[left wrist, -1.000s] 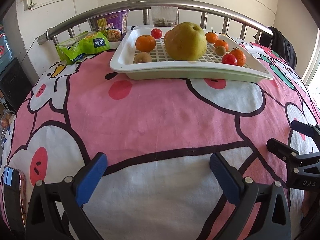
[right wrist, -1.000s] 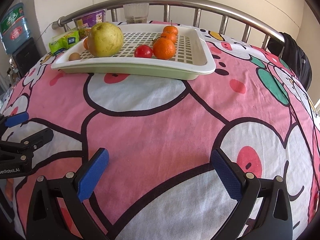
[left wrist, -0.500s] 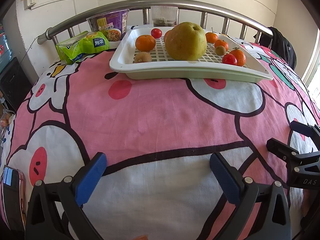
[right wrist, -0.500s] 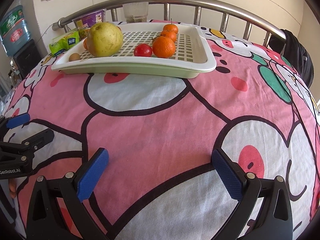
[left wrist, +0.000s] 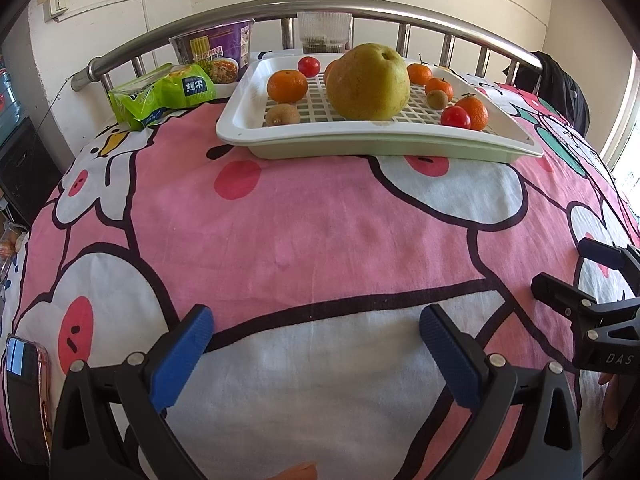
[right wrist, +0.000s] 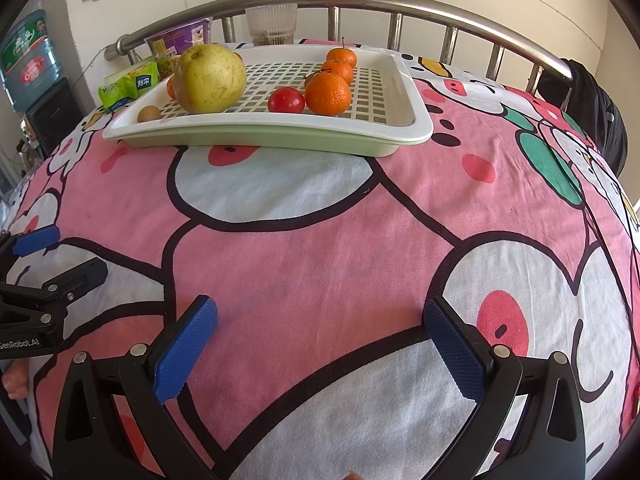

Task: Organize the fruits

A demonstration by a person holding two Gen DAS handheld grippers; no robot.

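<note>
A white slotted tray (left wrist: 516,136) (right wrist: 412,96) sits at the far end of the pink cartoon bedsheet. It holds a big yellow-green pear (left wrist: 368,82) (right wrist: 210,78), several oranges such as one at the left (left wrist: 287,86) and one at the front right (right wrist: 328,94), two red tomatoes (left wrist: 455,117) (left wrist: 309,67) and two brown kiwis (left wrist: 282,115) (left wrist: 437,99). My left gripper (left wrist: 316,354) and right gripper (right wrist: 320,346) are both open and empty, low over the sheet, well short of the tray.
A green snack bag (left wrist: 160,94), a purple noodle cup (left wrist: 216,54) and a clear glass (left wrist: 325,32) stand by the metal bed rail (left wrist: 440,20). A phone (left wrist: 24,396) lies at the near left. A dark bag (right wrist: 600,120) hangs far right.
Both grippers have edged slightly forward toward the tray, jaws still open. Nothing on the tray has moved.
</note>
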